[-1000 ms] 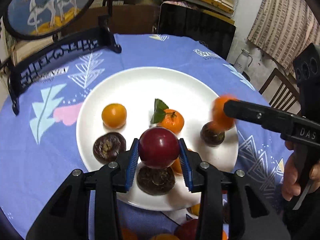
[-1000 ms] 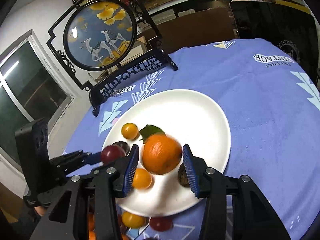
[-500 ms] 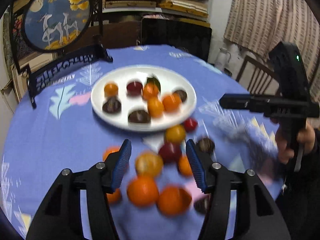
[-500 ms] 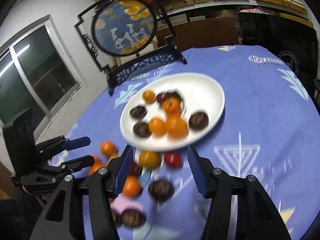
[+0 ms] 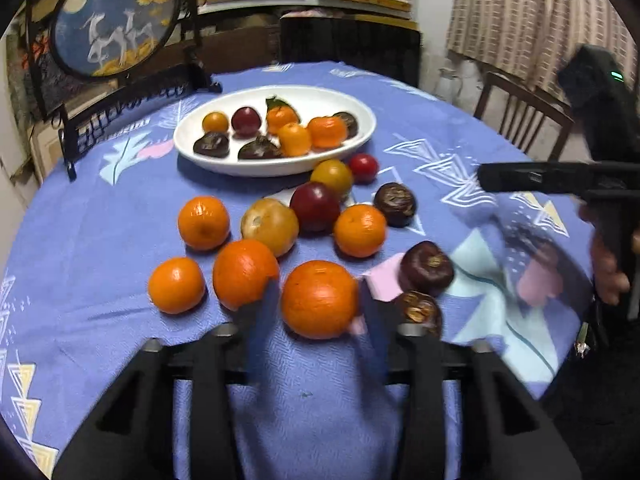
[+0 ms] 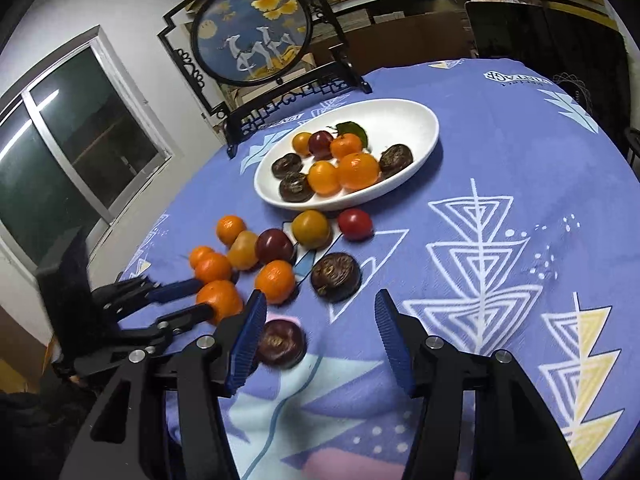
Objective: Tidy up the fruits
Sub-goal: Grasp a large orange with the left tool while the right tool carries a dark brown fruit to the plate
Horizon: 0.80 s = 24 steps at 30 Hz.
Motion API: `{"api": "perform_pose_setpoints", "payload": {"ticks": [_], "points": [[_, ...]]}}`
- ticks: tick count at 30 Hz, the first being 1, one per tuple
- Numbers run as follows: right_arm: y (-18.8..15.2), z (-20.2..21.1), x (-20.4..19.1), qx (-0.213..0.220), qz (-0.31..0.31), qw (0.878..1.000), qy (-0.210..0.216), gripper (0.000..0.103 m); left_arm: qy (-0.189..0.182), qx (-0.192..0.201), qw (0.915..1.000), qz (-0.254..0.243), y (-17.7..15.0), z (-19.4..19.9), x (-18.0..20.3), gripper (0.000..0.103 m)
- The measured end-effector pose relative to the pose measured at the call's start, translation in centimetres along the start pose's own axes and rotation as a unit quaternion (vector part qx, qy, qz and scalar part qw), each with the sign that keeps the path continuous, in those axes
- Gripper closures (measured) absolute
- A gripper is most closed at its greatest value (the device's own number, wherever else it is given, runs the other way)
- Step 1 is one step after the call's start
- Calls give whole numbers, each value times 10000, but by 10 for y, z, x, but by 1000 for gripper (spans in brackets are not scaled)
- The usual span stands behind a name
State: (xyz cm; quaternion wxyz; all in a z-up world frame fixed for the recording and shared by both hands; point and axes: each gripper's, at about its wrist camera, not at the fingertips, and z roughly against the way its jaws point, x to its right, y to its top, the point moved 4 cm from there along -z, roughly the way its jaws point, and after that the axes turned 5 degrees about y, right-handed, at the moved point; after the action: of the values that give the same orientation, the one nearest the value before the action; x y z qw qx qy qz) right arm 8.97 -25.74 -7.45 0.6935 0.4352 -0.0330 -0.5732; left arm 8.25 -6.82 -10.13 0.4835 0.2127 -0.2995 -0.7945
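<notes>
**Orange framed by the left tongs, plate half filled**

Orange fruit is being approached for the next pick. The left tongs (image 5: 316,304) are spread open, with a large orange (image 5: 319,299) sitting between the blurred fingers on the blue cloth of the desk (image 5: 100,216); no firm grip can be seen, so the orange is judged to be straddled and not yet clamped. The fingers are set on either side at the fruit's widest part, probably so that a closing squeeze will not roll it away.

The right tongs (image 6: 320,340) are also open and empty, held low over the cloth. A dark round fruit (image 6: 280,343) lies just beside their left finger, outside the gap, and another dark fruit (image 6: 335,276) rests farther ahead.

Ahead of both tongs, well beyond the loose fruit, the white plate (image 5: 360,120) is seen with eight pieces already gathered in it. A scatter of oranges, plums and dark fruits is left on the cloth between plate and tongs.

Compared with a second ago, a red plum (image 5: 246,121) gripped by the left tongs and an orange gripped by the right over the plate have been set down there, and both tongs have been drawn back from the plate to the loose pile.
</notes>
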Motion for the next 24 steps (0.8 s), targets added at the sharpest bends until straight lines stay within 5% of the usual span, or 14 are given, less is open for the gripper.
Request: {"api": "perform_pose_setpoints", "payload": {"ticks": [5,12,19,24], "points": [[-7,-2,-13,-168,195,9996,125,46,81,-120,9995,-284,-3,-19,15,54],[-28,-31,-39,-681,931,9933,-99,46,-194,46,9993,325,-5,2,-9,59],[-27,-60,-33,-903,892,9913,-348,38,-211,200,9991,324,-8,27,-14,59],[-29,-66,-37,-1048,776,9914,-138,37,-250,132,9988,409,-10,23,-15,59]]}}
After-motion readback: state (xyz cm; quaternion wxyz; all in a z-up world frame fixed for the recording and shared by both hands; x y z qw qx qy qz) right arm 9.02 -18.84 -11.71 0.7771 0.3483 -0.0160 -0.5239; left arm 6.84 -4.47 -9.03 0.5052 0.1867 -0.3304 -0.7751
